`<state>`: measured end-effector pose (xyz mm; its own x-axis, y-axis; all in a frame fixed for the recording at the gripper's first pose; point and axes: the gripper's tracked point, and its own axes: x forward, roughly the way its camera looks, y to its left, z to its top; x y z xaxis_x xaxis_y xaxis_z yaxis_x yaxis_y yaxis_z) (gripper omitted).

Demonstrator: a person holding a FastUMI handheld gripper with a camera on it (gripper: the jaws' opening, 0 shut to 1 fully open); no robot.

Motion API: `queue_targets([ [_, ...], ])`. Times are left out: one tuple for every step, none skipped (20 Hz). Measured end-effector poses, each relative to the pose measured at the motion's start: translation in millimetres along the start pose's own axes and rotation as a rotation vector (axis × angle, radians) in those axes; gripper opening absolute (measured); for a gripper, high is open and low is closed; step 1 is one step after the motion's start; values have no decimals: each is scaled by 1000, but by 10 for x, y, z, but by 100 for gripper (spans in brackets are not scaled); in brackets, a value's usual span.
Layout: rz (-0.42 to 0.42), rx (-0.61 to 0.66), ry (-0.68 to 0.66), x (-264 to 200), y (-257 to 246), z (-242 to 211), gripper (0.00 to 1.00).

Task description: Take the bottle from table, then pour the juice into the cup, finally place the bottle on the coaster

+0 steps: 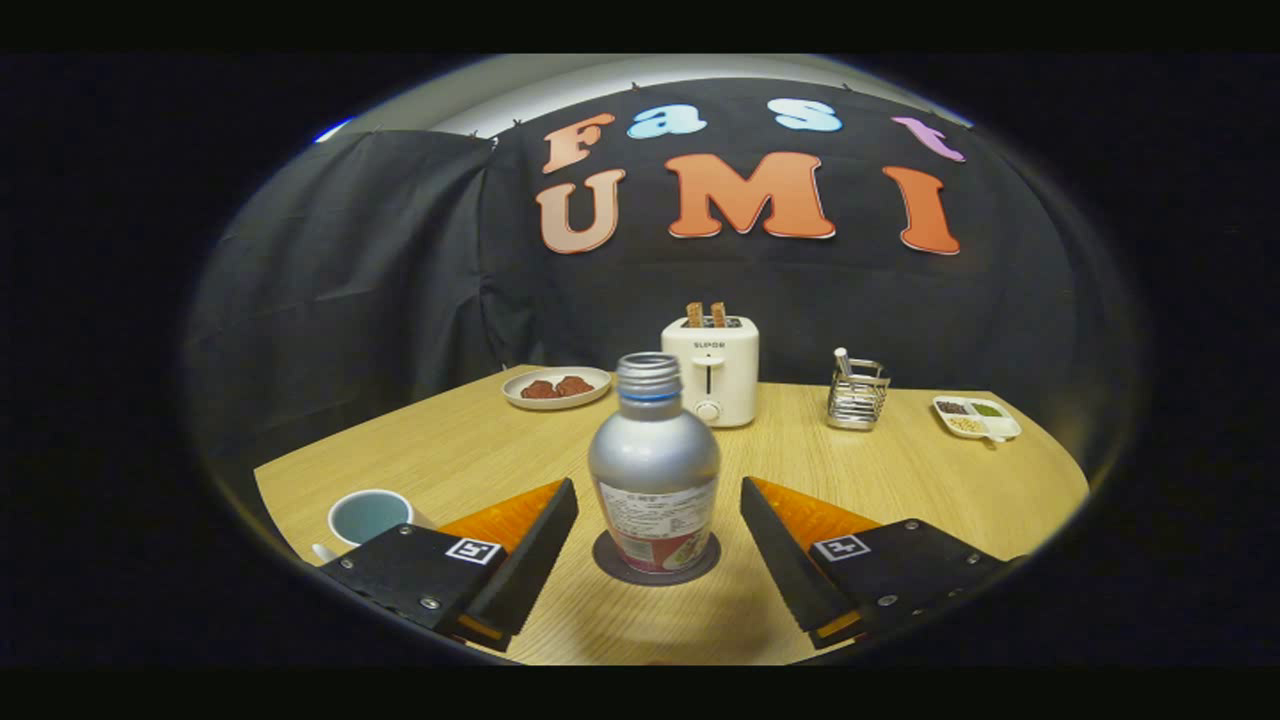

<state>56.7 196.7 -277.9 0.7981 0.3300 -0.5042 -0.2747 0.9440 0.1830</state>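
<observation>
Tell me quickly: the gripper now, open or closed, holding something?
Gripper: open, holding nothing; the bottle stands on the coaster between its fingers, untouched.

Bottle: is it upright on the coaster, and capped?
Upright and uncapped: the bottle stands on the dark coaster, bare threaded neck on top. The gripper is open, jaws apart beside it.
</observation>
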Motion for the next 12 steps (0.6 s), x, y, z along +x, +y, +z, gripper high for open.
queue_targets([
  [-3, 1, -17, -69, -20, 62, 98],
  [-8, 3, -35, -151, -48, 122, 97],
  [-14, 7, -52, -227, -69, 185, 97],
  [-16, 11, -75, -320, -88, 258, 97],
  [-19, 14, -99, -396, -111, 332, 97],
  [-21, 16, -122, -486, -133, 393, 97],
  [-24, 19, -142, -576, -157, 463, 97],
  [-23, 24, -159, -676, -174, 514, 97],
  [-24, 28, -181, -761, -191, 582, 97],
  [-29, 33, -196, -842, -219, 633, 97],
  [-30, 39, -208, -932, -244, 669, 97],
  [-33, 43, -221, -1030, -262, 717, 97],
])
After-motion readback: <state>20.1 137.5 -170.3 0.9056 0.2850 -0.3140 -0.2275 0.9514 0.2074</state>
